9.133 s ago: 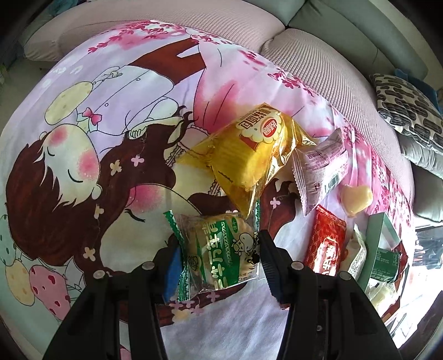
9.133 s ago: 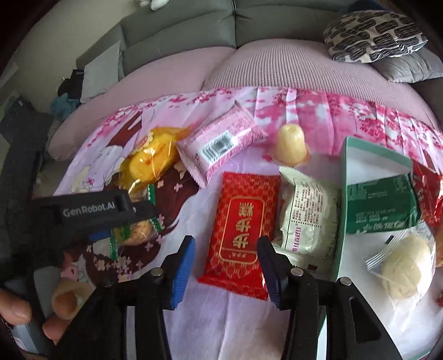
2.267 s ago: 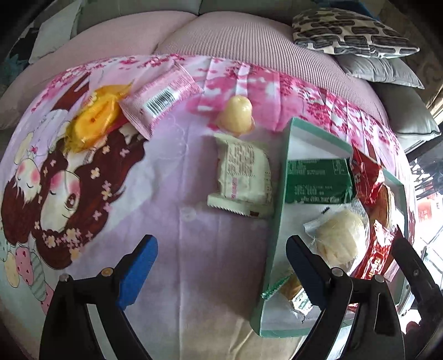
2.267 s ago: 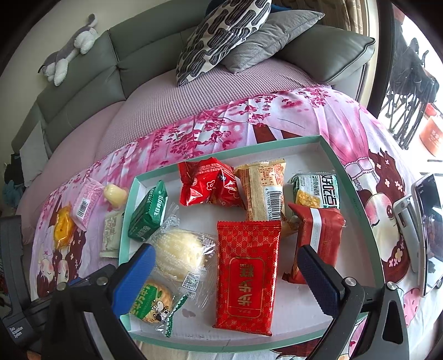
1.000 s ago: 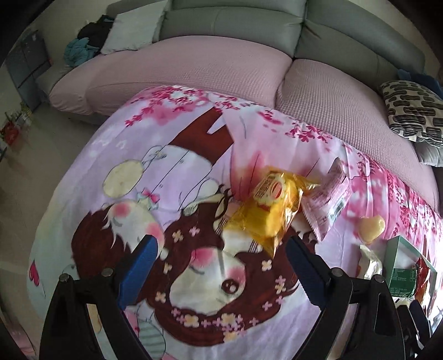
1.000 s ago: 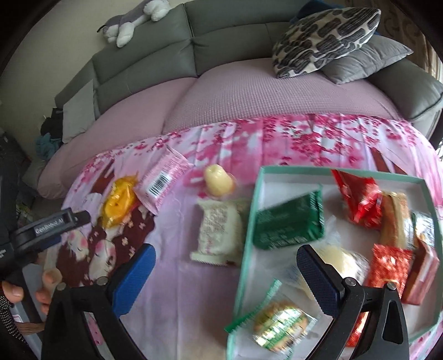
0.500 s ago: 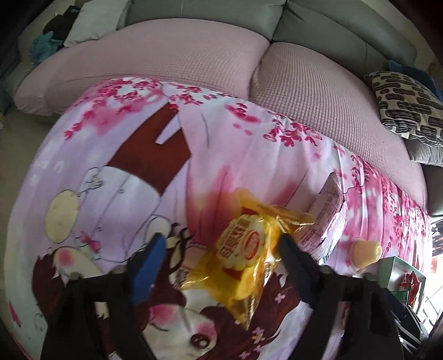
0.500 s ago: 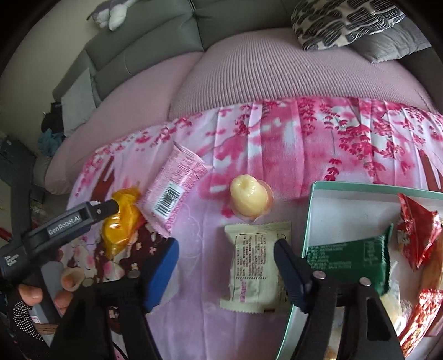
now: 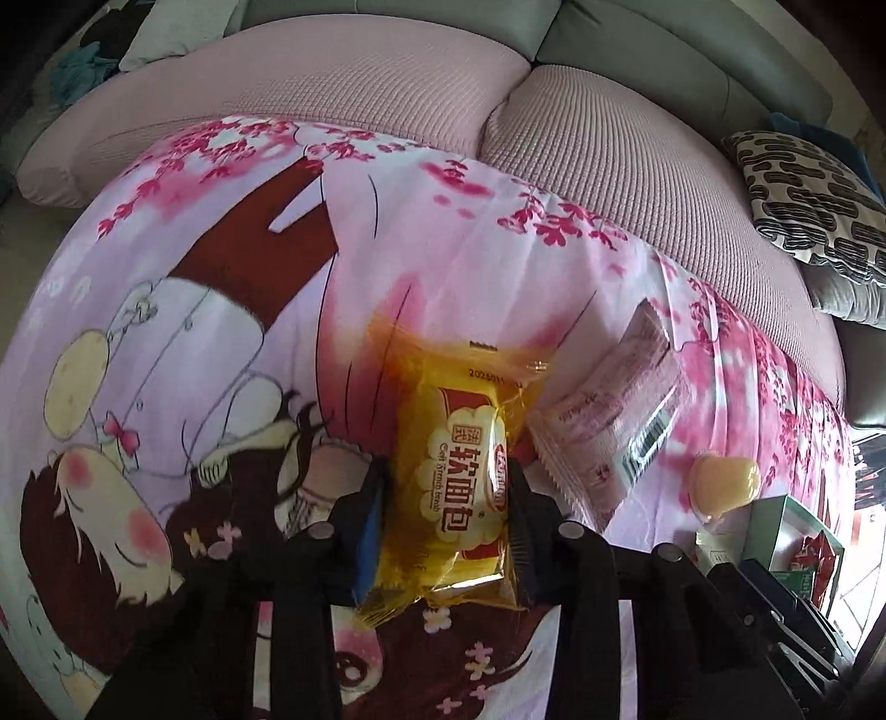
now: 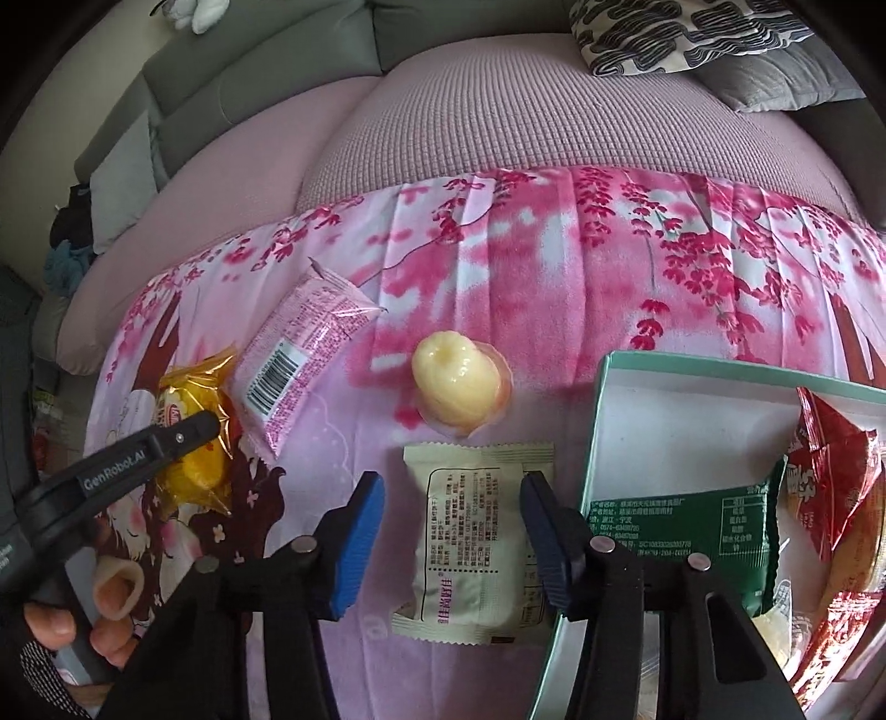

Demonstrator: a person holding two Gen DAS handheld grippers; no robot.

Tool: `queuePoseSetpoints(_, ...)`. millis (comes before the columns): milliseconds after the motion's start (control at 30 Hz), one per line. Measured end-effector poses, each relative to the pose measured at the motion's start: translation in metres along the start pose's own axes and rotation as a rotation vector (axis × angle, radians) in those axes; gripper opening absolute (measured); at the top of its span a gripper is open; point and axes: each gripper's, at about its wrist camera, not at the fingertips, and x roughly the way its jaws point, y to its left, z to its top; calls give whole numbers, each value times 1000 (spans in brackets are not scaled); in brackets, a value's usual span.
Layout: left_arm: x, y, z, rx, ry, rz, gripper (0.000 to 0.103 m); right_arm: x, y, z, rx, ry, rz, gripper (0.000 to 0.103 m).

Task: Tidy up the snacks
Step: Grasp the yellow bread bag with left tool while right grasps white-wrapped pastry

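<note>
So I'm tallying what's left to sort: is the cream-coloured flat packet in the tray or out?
Out. The cream-coloured flat packet lies on the pink printed cloth, beside the green-rimmed tray.

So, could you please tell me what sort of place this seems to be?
Most likely a home living room: a grey sofa with a patterned cushion, a pink rounded seat under a cartoon-print cloth, and packaged snacks laid out beside a green box.

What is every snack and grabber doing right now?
Left gripper: jaws shut on the yellow bread pack.
Yellow bread pack: squeezed, on the cloth.
Right gripper: jaws closing around the cream packet, not yet pressing.
Cream packet: flat, sealed.
Pink packet: flat, untouched.
Jelly cup: loose on the cloth.
Green box: open, holding snacks.
</note>
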Motion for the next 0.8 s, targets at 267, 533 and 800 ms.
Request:
queuePoseSetpoints(267,-7,12,-17,-44,28,-26,39,-3,5,-10,10,26,52,54)
queuePoseSetpoints(533,-16,15,-47,-48,64,-21,39,-9,14,-20,-21,38,58,55)
queuePoseSetpoints(800,-25,13,-76,-41,77,-26,39,-9,7,-20,-36,56,26,62)
